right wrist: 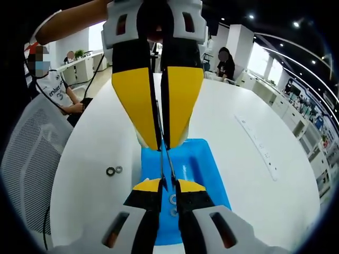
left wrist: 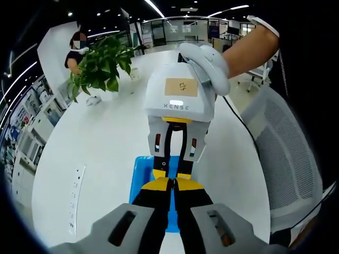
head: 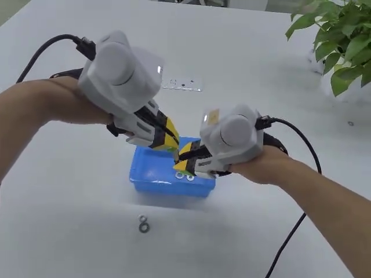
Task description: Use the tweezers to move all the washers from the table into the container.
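Note:
The blue container [head: 145,174] [right wrist: 198,164] sits mid-table with a few washers [head: 184,176] [right wrist: 173,200] inside. Two more washers [head: 143,224] [right wrist: 111,171] lie side by side on the white table, just in front of it. Above the container's front right corner my two grippers meet tip to tip. The thin metal tweezers [right wrist: 163,164] run from the left gripper [head: 172,147] [right wrist: 161,145], shut on their upper part, down into the right gripper [head: 181,165] [right wrist: 168,186], shut on their lower part. The tweezer tips are hidden between the right jaws.
A white power strip [head: 182,84] lies behind the container. A potted plant [head: 342,40] stands at the far right corner. The right gripper's black cable [head: 301,145] trails toward the near edge. Open table lies to the left and in front.

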### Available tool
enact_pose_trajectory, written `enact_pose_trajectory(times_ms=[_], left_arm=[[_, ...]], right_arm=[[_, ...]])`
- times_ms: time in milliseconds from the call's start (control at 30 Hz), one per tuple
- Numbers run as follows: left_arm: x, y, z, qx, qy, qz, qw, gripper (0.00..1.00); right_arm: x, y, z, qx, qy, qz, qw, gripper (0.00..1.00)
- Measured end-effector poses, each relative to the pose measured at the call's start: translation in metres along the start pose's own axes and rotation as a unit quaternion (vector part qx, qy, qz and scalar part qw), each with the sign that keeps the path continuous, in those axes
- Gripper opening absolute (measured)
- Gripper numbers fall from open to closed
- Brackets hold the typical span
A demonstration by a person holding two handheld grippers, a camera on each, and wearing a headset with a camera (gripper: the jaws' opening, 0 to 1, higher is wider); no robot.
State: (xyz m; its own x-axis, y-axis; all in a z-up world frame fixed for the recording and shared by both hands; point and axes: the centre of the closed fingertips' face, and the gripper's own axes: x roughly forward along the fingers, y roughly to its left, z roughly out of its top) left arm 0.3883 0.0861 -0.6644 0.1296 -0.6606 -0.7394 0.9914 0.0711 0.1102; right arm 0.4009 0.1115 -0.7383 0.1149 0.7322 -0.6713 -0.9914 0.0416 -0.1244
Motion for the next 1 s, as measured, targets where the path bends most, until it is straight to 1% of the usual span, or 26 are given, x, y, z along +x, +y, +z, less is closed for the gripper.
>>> enact_pose_trajectory(times_ms=[133,267,400,567,600,733,900,1000], left_arm=[[-0.006,-0.007,0.002,0.002,0.001,0.005,1.0000,0.06],[-0.011,-0.017,0.002,0.001,0.002,0.008,1.0000,0.06],[-0.015,-0.027,0.001,-0.002,0.005,0.009,1.0000,0.06],[-0.020,-0.036,0.001,-0.007,0.006,0.011,0.9999,0.06],[-0.020,-0.037,0.000,-0.007,0.006,0.011,0.9999,0.06],[-0.021,-0.046,-0.002,-0.012,0.006,0.011,0.9999,0.06],[-0.020,-0.056,-0.005,-0.016,0.008,0.009,0.9998,0.06],[-0.019,-0.061,-0.008,-0.017,0.009,0.009,0.9998,0.06]], right_arm=[[-0.002,0.007,0.006,-0.003,-0.002,0.000,1.0000,0.12],[-0.003,0.016,0.010,-0.007,-0.002,0.002,1.0000,0.12],[-0.003,0.026,0.014,-0.010,-0.005,0.006,0.9999,0.12],[-0.003,0.037,0.018,-0.012,-0.007,0.011,0.9998,0.12],[-0.002,0.039,0.019,-0.013,-0.007,0.012,0.9998,0.12],[-0.001,0.049,0.021,-0.017,-0.008,0.017,0.9997,0.12],[0.003,0.061,0.020,-0.020,-0.008,0.024,0.9995,0.12],[0.005,0.066,0.019,-0.021,-0.008,0.026,0.9994,0.12]])
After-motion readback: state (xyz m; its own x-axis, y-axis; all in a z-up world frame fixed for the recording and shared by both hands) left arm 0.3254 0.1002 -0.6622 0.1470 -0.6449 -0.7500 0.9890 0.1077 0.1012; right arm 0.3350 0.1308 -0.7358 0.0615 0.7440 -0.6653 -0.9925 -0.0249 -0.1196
